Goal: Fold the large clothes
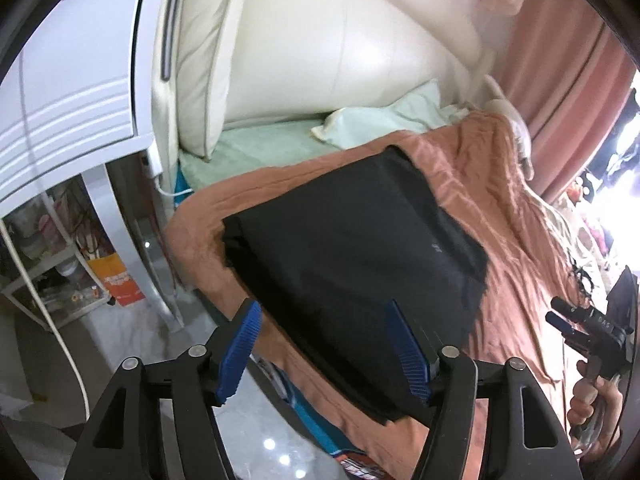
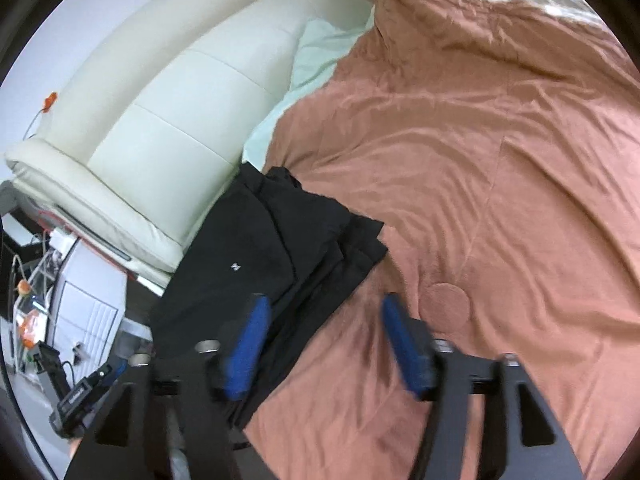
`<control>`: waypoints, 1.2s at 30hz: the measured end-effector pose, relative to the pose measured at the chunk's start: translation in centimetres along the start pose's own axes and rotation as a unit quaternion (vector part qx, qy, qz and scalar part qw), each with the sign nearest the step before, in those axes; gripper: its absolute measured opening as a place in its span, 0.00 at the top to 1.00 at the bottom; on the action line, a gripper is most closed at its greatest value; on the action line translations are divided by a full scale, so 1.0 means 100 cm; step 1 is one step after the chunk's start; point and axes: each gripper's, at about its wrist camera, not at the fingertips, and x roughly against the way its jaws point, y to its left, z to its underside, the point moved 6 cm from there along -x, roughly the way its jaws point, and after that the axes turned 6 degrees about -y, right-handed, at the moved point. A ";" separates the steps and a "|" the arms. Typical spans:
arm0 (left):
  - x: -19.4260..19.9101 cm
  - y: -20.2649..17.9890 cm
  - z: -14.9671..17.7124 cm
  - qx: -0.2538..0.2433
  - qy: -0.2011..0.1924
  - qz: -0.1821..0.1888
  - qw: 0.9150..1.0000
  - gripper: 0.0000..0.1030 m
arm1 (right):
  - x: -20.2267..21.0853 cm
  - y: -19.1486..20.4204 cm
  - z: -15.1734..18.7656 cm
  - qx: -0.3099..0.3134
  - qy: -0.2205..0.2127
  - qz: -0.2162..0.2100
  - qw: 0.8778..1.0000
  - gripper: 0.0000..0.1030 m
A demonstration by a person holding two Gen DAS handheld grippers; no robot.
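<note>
A cream padded leather headboard [image 2: 160,128] curves at ten o'clock of the folded black garment [image 2: 256,264]. It lies on a rust-coloured quilt [image 2: 500,184]. The left gripper [image 1: 326,350] and right gripper [image 2: 326,346] both hang spread, holding nothing.

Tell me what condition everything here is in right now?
Black garment: folded, lying flat on the blanket.
Orange blanket: spread over the bed, wrinkled.
Left gripper: open, empty.
Right gripper: open, empty.
Green pillow: lying rumpled at the headboard.
</note>
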 end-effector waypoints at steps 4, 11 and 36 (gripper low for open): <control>0.024 -0.021 0.006 -0.008 -0.017 0.008 1.000 0.16 | 0.039 0.009 0.001 0.019 -0.011 -0.001 1.000 0.24; 0.067 -0.059 0.013 -0.027 -0.040 0.026 0.999 0.04 | 0.104 0.020 0.012 0.054 -0.027 -0.005 0.998 0.06; 0.218 -0.175 0.079 -0.105 -0.103 0.090 0.985 0.00 | 0.301 0.016 0.073 0.083 -0.099 0.015 0.991 0.00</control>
